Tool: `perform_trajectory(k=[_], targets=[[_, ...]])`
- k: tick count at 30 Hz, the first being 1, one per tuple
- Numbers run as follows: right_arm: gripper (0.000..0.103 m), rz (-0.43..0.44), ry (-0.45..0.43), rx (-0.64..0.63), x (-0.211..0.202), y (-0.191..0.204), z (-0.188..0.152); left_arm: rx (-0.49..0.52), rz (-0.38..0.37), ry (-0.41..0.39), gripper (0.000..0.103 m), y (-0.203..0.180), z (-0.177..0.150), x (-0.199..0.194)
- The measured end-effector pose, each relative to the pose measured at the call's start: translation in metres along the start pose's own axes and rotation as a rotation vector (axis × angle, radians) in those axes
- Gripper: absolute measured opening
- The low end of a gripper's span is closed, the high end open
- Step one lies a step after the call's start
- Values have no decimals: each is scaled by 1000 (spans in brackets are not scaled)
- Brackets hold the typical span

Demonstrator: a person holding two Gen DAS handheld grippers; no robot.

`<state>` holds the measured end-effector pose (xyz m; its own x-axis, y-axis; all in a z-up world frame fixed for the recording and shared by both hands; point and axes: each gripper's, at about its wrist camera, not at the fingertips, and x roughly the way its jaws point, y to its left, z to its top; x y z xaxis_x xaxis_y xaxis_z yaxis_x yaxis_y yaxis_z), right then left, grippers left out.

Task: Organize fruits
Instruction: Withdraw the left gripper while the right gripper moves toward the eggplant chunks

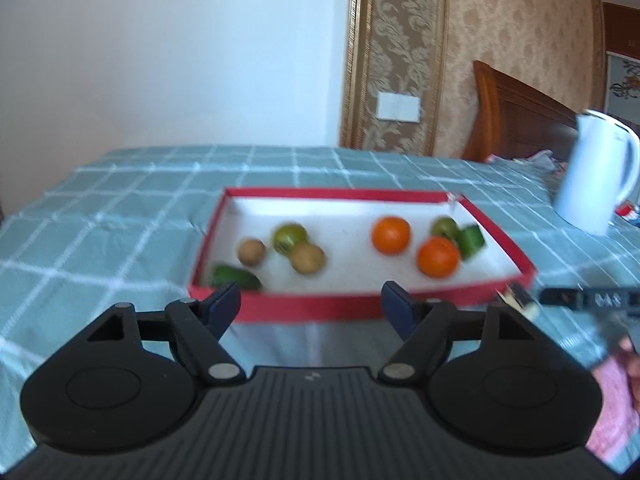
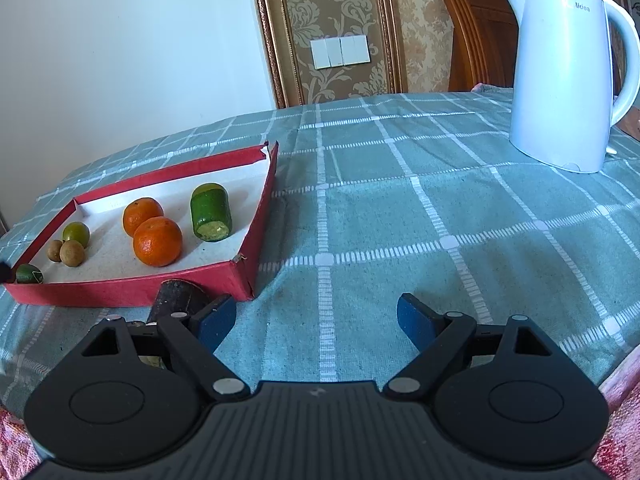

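A red tray (image 1: 340, 194) (image 2: 120, 290) with a white floor lies on the checked cloth. It holds two oranges (image 1: 391, 234) (image 2: 157, 241), two brown round fruits (image 1: 307, 258) (image 2: 72, 253), a green round fruit (image 1: 289, 237) (image 2: 76, 233), a cut cucumber piece (image 1: 470, 240) (image 2: 211, 212) and a dark green piece (image 1: 234, 276) (image 2: 29, 273) in the near left corner. My left gripper (image 1: 311, 296) is open with nothing in it, just in front of the tray's near wall. My right gripper (image 2: 316, 304) stands open over bare cloth, right of the tray.
A white kettle (image 1: 596, 176) (image 2: 568, 80) stands at the back right. A dark brown object (image 2: 176, 300) lies against the tray's near wall, partly hidden by my right gripper's left finger. A wooden chair back (image 2: 476, 40) rises behind the table. Bare cloth spreads between tray and kettle.
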<state>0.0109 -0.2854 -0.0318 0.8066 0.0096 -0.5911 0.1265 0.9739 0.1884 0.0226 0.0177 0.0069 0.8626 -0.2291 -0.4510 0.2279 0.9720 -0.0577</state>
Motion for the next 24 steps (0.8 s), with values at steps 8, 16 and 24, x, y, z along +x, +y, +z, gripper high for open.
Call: perform_trajectory(k=[8, 16, 24], targets=[[88, -1, 0, 1, 1, 1, 0, 30, 4, 52, 81, -9, -17, 13], [88, 9, -9, 7, -1, -1, 0, -16, 22, 119, 85, 2, -20, 27], [88, 182, 10, 54, -14, -1, -4, -22, -2, 154, 95, 5, -19, 35]])
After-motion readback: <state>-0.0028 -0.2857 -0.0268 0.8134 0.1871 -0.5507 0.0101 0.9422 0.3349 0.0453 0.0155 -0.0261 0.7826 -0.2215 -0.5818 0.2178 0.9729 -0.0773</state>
